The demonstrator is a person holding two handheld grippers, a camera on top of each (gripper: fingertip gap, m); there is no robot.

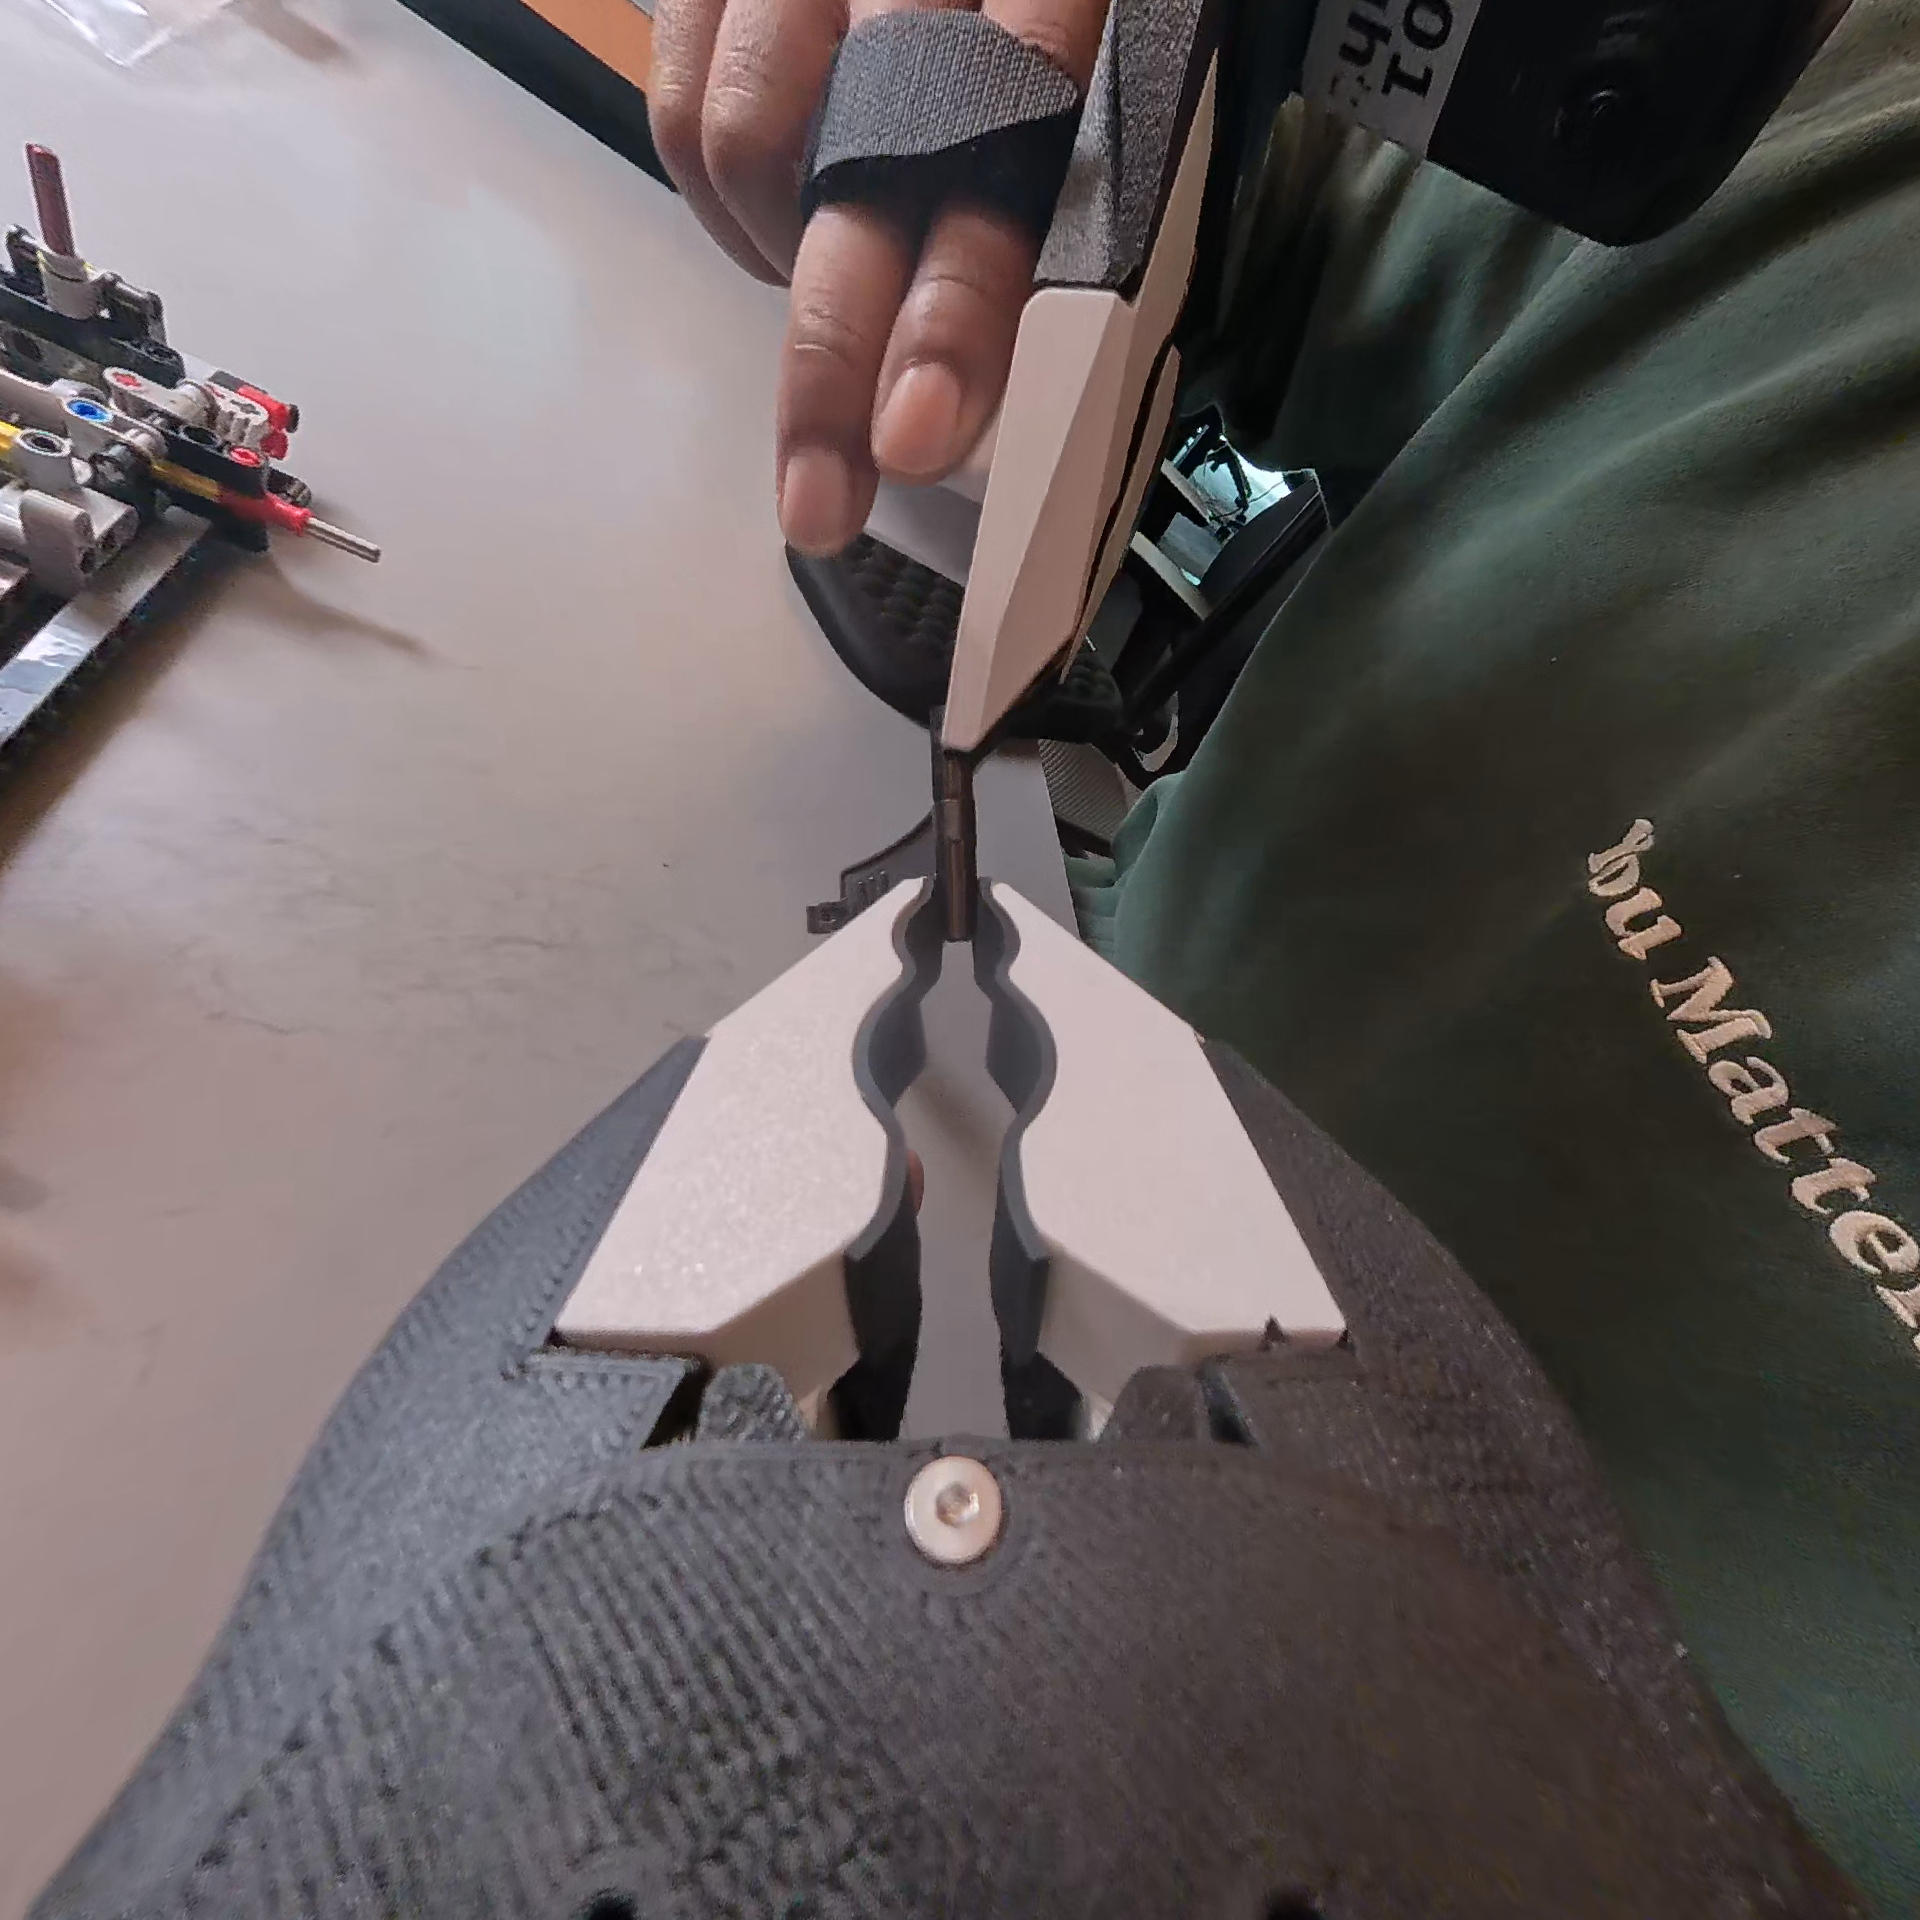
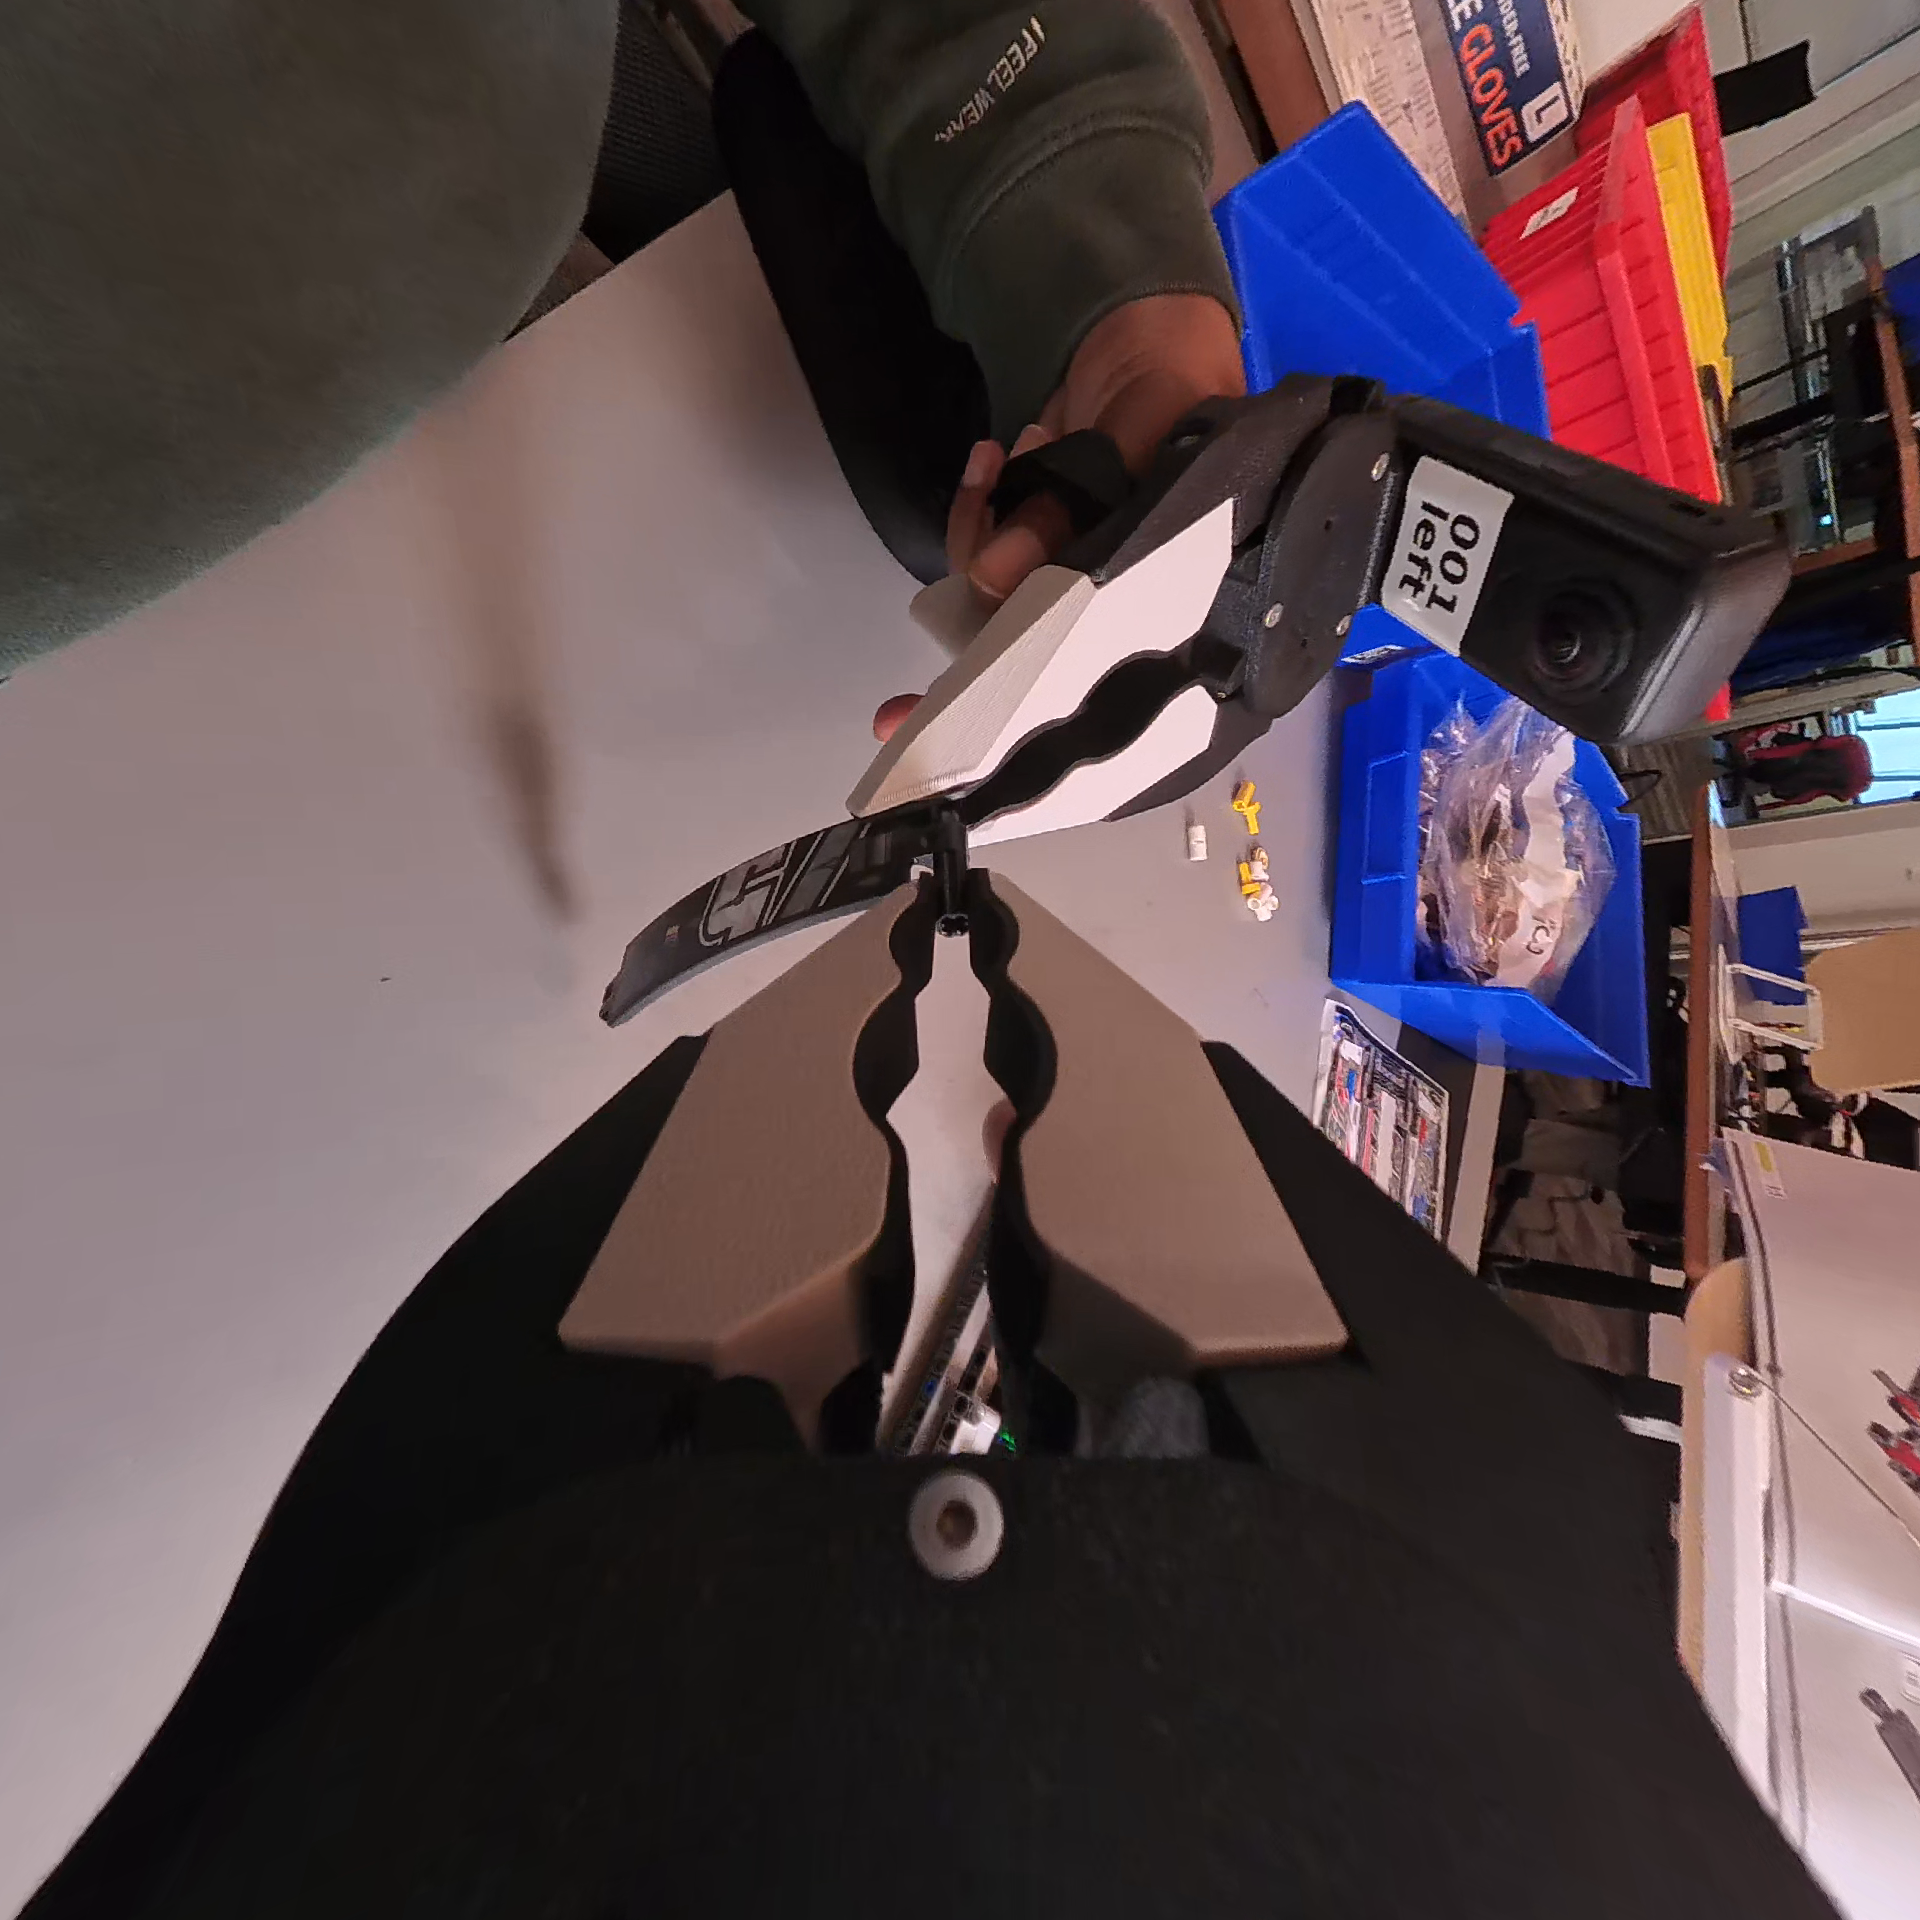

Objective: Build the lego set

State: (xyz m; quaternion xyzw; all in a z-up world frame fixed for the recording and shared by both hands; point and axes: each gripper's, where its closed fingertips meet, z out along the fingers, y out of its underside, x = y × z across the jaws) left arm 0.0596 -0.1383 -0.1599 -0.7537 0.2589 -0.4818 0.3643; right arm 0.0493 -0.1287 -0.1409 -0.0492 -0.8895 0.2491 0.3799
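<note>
tips of the left gripper point(image 1: 954, 914) are seen drawn narrow and pinched on one end of a small black pin point(image 1: 954, 852). the other end of the pin is clamped by the right gripper point(image 1: 954, 743), which is likewise nearly closed, so that the pin is gripped from both ends and held above the table point(image 1: 520, 727). in the right wrist view the same is shown from the other side: the right gripper point(image 2: 951, 920) is closed on the pin point(image 2: 950, 883), and the left gripper point(image 2: 935, 812) meets it just beyond.

a curved black panel point(image 2: 748, 894) with grey markings is seen touching the pin at the left gripper's tips and reaching away to one side of it; whether the panel itself is clamped cannot be told. each gripper is held by a hand point(image 1: 883, 312) point(image 2: 1091, 416) strapped to it, and a green sweatshirt point(image 1: 1558, 727) is seen close behind the pin.

well apart from the pin, a partly built lego model point(image 1: 114, 436) is laid on the table. small yellow and white pieces point(image 2: 1252, 852) are scattered near the pin, and farther out a blue bin point(image 2: 1486, 997) filled with plastic bags and an instruction booklet point(image 2: 1382, 1122) are set.
</note>
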